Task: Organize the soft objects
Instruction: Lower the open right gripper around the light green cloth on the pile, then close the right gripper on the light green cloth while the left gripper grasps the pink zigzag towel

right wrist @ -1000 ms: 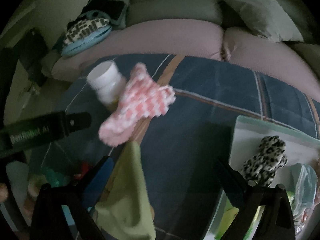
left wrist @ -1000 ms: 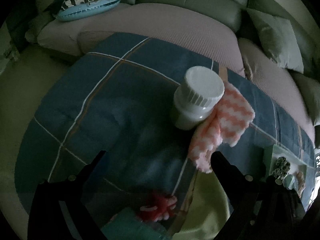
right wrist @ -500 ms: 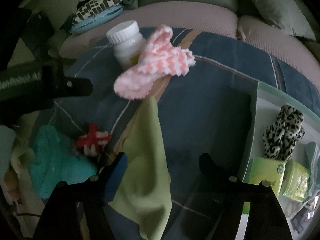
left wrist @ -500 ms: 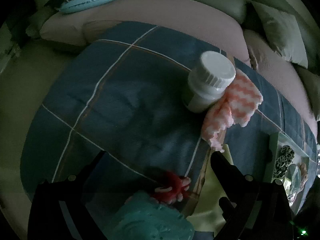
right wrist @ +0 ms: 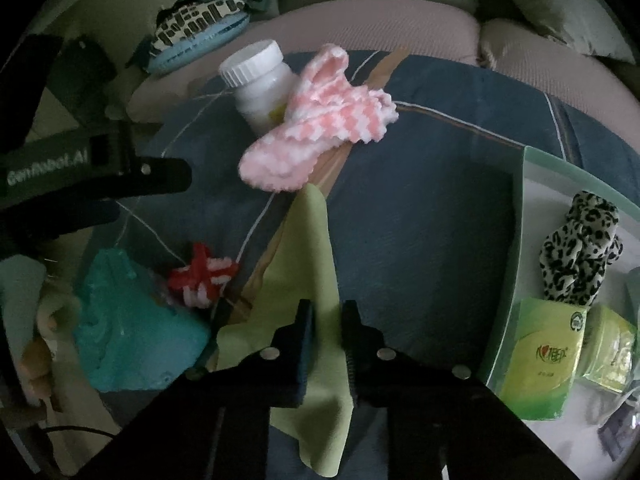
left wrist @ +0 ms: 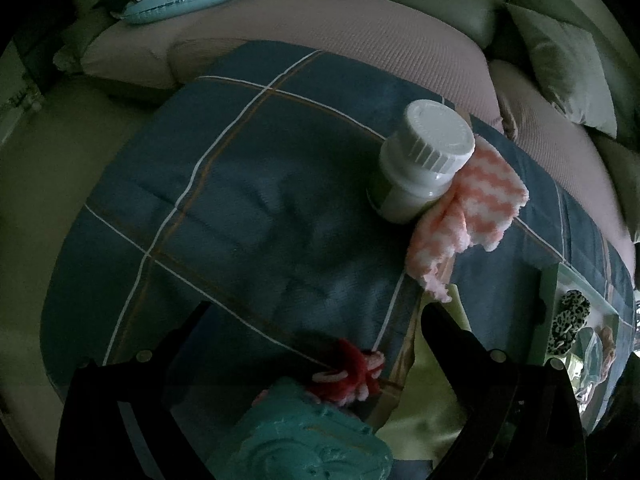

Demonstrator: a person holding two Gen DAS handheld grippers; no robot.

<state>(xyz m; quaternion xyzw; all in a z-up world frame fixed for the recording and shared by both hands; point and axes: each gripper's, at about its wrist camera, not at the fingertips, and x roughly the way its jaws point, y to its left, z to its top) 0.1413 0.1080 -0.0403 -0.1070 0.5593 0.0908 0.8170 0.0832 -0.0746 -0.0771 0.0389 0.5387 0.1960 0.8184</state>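
Green cloth (right wrist: 316, 264) pinched by right tongs (right wrist: 327, 312) (closing).

A white plastic bottle with a ribbed cap (right wrist: 259, 80) stands at the far side of the blue checked cloth-covered surface (right wrist: 432, 216), touching the pink-and-white knitted sock (right wrist: 320, 128) on its right. Nearer than the sock lies a light green cloth (right wrist: 312, 280); the right gripper (right wrist: 326, 320) has just been closing, and a fold of that cloth sits between its pads. Left of the cloth lie a red-and-white yarn knot (right wrist: 202, 276) and, nearer left, a teal moulded piece (right wrist: 124, 320). At the right stands a translucent plastic tray (right wrist: 516, 240) holding a leopard-print fabric scrunchie (right wrist: 580, 248), with green packets (right wrist: 540, 364) nearer. A sofa (right wrist: 380, 28) runs behind.
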